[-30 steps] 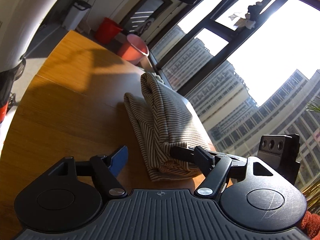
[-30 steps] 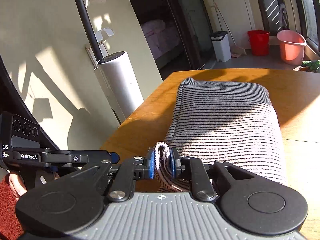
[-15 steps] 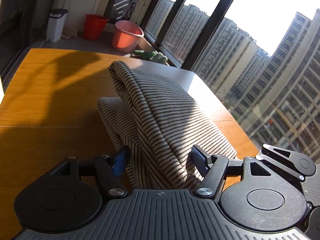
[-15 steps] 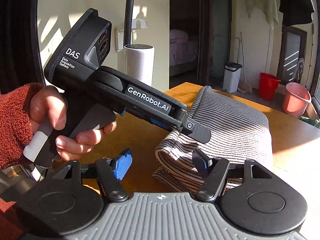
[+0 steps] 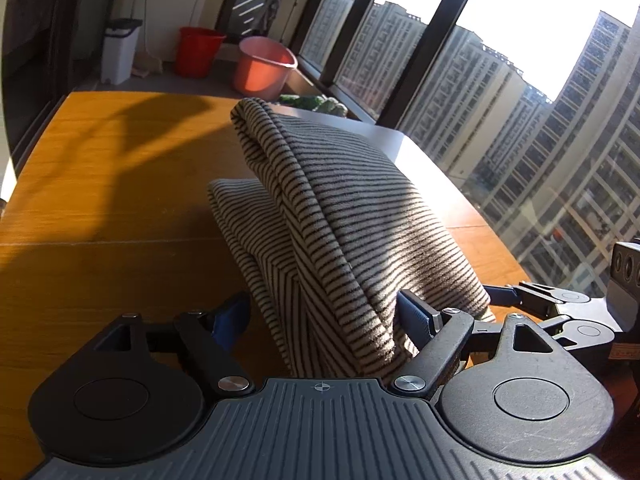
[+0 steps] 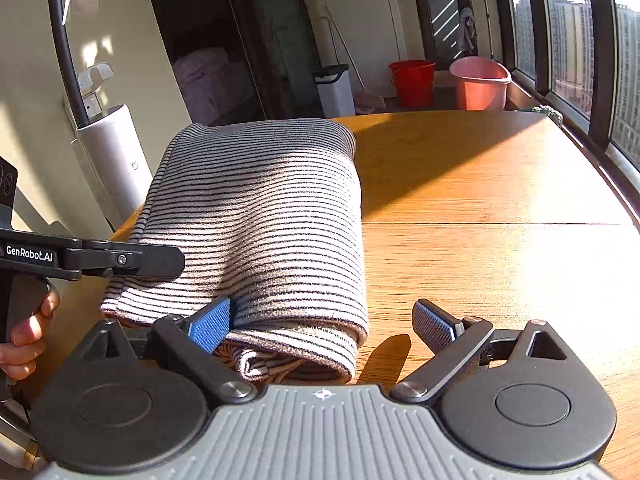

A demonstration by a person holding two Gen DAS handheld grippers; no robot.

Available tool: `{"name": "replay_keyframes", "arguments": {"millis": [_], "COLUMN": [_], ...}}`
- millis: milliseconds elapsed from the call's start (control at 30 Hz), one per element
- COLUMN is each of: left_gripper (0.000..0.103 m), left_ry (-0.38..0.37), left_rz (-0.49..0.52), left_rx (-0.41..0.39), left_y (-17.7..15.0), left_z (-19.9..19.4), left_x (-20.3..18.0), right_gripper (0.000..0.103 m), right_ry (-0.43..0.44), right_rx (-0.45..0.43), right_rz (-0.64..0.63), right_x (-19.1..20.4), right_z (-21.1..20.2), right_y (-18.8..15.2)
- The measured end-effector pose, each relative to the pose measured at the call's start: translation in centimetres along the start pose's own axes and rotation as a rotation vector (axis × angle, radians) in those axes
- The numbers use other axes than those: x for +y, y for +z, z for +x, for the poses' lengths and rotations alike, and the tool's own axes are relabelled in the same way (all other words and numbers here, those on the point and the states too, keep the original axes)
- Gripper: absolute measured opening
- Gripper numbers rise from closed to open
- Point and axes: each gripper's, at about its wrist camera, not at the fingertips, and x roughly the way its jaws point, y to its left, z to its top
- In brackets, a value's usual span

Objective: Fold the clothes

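A folded striped garment (image 5: 340,216) lies on the wooden table (image 5: 100,200); it also shows in the right wrist view (image 6: 260,216). My left gripper (image 5: 324,316) is open, its jaws on either side of the garment's near end, with cloth between them. My right gripper (image 6: 328,324) is open at the garment's near right corner; its left blue pad (image 6: 210,324) touches the cloth and its right pad (image 6: 434,324) is over bare table. Each gripper shows in the other's view: the right one (image 5: 560,308) and the left one (image 6: 80,256).
The table's far edge faces a floor with a red bucket (image 6: 412,80), a pink bucket (image 6: 478,82) and a white bin (image 6: 334,88). A white cylinder stand (image 6: 116,160) stands left of the table. Large windows (image 5: 500,100) run along the right side.
My right gripper let go of the garment's edge, opened, and shifted right along its near end. My left gripper swung round and moved in so the garment's end sits between its open jaws.
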Motion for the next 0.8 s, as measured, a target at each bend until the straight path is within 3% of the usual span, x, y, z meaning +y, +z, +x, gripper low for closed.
{"name": "replay_keyframes", "arguments": {"millis": [267,400,600,667,800], "left_gripper": [0.088,0.090,0.092,0.092,0.093], "left_ry": [-0.012,-0.016,-0.001,-0.003,-0.020], "left_rz": [0.008,0.002,-0.007,-0.030,-0.041], "left_rx": [-0.002,0.000,-0.018,-0.024,-0.007], "left_y": [0.0,0.0,-0.3,-0.1,0.0], "left_z": [0.0,0.1,0.2,0.2,0.3], "left_x": [0.6,0.7,1.2,1.6,1.9], "right_gripper": [0.097,0.103,0.103,0.103,0.103], "right_ry": [-0.001,0.002,-0.119,-0.128,-0.106], "right_rx": [-0.116,-0.083,0.172,0.181,0.156], "right_rz": [-0.186,-0.257,-0.374,-0.321,-0.234], "right_x": [2.9,4.8,7.1,6.6,5.4], "right_z": [-3.3,-0.2,9.9,11.7,11.3], "right_y": [7.2,11.2,13.0,13.0,12.7]}}
